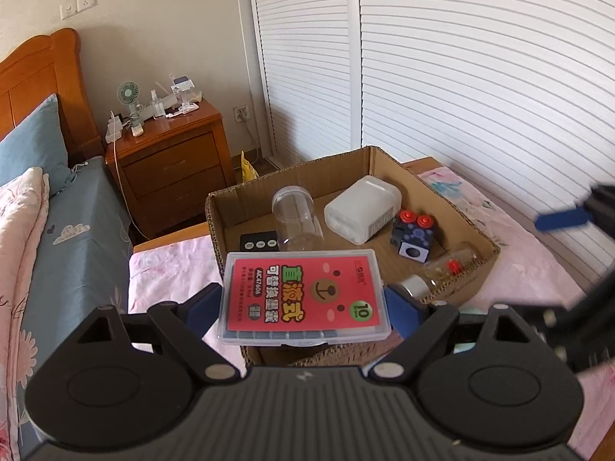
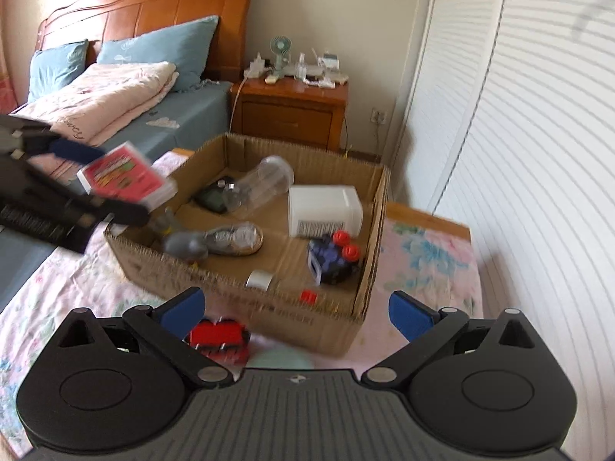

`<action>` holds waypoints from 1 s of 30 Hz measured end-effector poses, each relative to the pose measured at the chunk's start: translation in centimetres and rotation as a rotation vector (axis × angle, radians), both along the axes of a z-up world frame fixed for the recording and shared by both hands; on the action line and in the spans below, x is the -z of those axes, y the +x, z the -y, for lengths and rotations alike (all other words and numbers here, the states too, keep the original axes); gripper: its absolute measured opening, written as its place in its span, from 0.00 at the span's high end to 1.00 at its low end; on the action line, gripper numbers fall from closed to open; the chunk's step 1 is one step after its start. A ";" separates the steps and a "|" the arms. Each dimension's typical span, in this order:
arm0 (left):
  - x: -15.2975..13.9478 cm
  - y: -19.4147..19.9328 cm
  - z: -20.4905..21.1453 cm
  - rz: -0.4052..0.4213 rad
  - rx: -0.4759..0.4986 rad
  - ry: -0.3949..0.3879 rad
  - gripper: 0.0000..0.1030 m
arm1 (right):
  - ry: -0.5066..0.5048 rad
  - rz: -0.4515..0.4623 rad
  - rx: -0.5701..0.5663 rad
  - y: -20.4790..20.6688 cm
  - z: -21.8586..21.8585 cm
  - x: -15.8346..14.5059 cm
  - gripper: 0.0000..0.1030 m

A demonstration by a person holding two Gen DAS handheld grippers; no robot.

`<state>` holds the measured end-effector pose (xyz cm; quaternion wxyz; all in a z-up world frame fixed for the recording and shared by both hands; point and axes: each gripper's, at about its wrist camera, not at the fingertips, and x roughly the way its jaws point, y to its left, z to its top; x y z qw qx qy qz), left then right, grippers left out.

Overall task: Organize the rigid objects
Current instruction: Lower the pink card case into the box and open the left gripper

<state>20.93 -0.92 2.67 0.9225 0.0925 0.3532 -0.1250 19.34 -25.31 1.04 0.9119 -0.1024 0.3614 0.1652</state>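
Left gripper [image 1: 305, 303] fingers clamp a clear plastic case [image 1: 303, 297], red bear label reading "10", held over the near wall of the cardboard box [image 2: 269, 299]. Right gripper [image 2: 298, 309] fingers spread wide, nothing between them. Red toy [image 2: 219, 340] below it is blurred, half hidden. Inside the box: dark cube [image 1: 413, 236] with red knobs, white tub [image 1: 361, 209], clear jar [image 1: 296, 213].

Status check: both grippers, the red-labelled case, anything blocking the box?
Left gripper clamped on red-labelled case, above cardboard box. Right gripper open, empty. Nothing blocking.

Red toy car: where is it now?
Right wrist view: the red toy car lies on the bedspread outside the cardboard box's near wall, beside the open right claw's left finger.
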 end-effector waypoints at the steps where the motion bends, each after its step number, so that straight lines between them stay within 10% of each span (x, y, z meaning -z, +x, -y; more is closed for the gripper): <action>1: 0.0 0.3 0.1 -0.003 0.001 0.001 0.14 | 0.002 -0.011 0.013 -0.3 0.0 0.2 0.00; 19: 1.3 7.9 1.0 -0.057 -0.085 0.005 0.12 | 0.105 -0.037 0.125 -3.8 1.9 0.1 0.00; 30: 1.8 5.5 0.0 -0.072 -0.112 -0.019 0.06 | 0.048 -0.028 0.206 -4.1 3.2 1.6 0.00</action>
